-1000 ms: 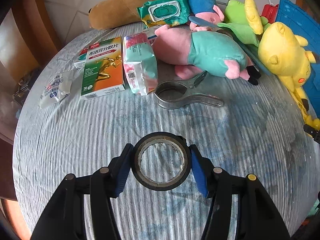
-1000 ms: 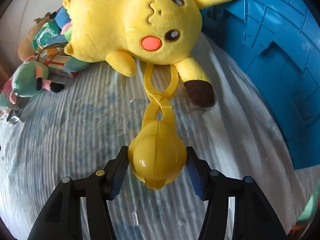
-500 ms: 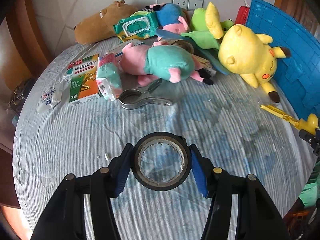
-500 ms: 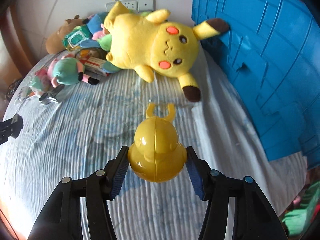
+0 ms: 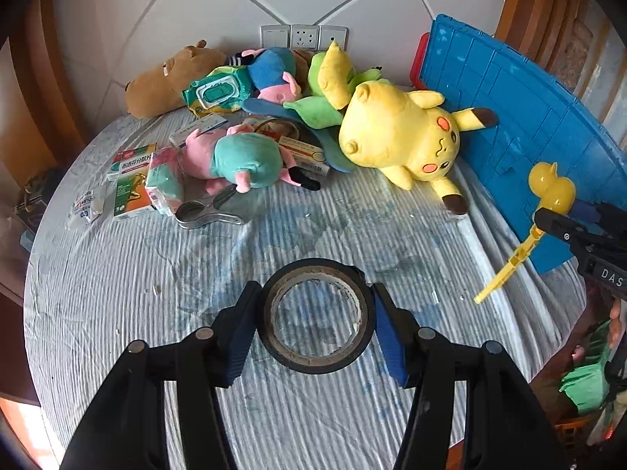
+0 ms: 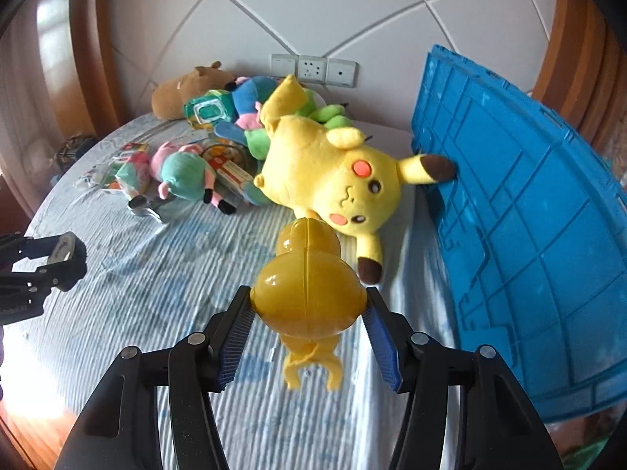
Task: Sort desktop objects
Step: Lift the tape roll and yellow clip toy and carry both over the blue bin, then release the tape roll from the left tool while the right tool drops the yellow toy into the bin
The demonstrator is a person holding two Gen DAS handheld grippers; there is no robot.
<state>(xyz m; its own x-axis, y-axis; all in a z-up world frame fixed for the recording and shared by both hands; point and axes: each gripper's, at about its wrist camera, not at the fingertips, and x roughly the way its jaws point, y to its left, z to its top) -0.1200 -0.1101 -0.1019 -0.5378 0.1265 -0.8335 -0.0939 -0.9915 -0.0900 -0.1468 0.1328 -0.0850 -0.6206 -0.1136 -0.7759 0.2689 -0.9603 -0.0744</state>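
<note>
Bright daylight, strong fisheye distortion, dark corners

"DAS" reads on the right hand-held gripper (image 5: 564, 217); box print illegible.

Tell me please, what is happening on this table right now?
A person is sorting objects with a tool in each hand. The left tool is shut on a black tape roll above the table. The right tool is shut on a yellow duck-shaped clip, lifted off the cloth near the blue crate. Plush toys, among them a yellow Pikachu plush, lie piled at the far side.
</note>
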